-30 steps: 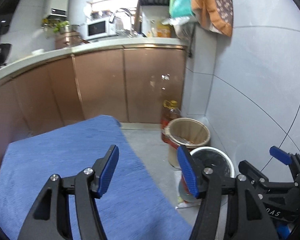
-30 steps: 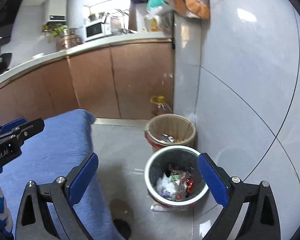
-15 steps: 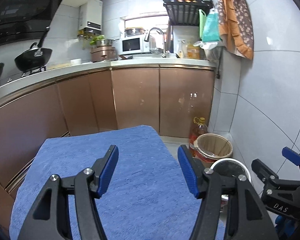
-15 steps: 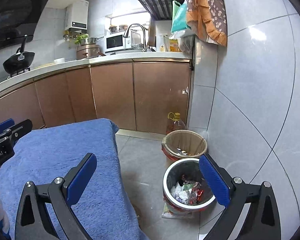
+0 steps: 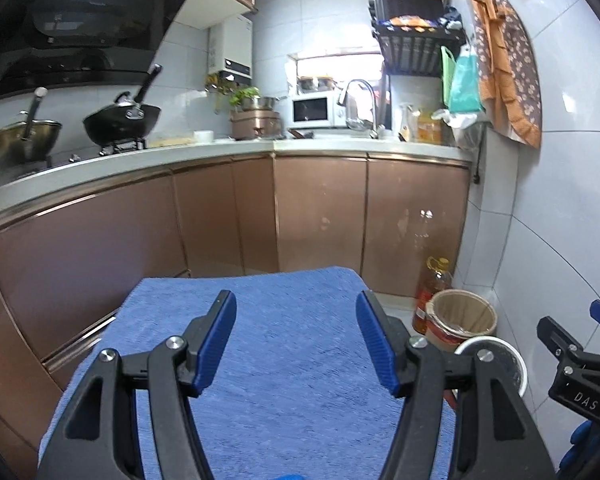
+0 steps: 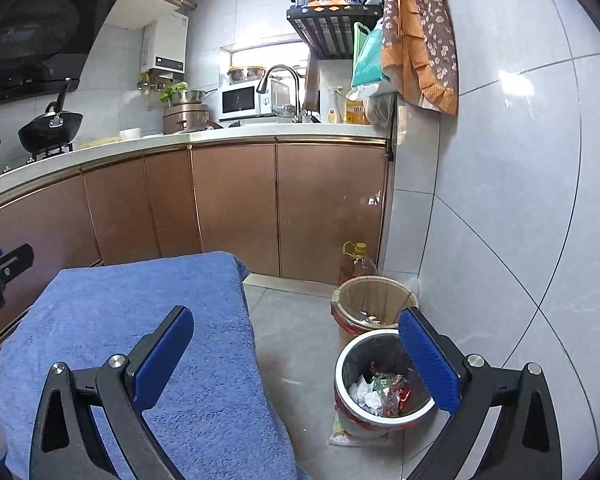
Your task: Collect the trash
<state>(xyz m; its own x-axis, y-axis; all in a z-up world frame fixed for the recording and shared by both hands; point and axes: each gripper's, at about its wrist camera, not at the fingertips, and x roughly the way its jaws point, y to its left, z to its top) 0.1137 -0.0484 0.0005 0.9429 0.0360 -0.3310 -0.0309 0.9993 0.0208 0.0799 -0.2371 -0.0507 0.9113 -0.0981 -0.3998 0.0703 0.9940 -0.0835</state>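
Both the left gripper (image 5: 296, 336) and right gripper (image 6: 296, 354) gape wide and empty, so trash could be missed around the bin (image 6: 380, 392) at 4 o'clock.

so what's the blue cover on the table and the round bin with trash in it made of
Blue cover: terry-like cloth, judging by its fuzzy, matte nap and soft draped edge. Round bin: probably metal, with a shiny silver rim and red lower band, lined with a dark, thin plastic-looking bag.

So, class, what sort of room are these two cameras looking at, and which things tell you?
A home kitchen: a wok on the stove, a microwave beside the sink tap, and trash bins on the floor.
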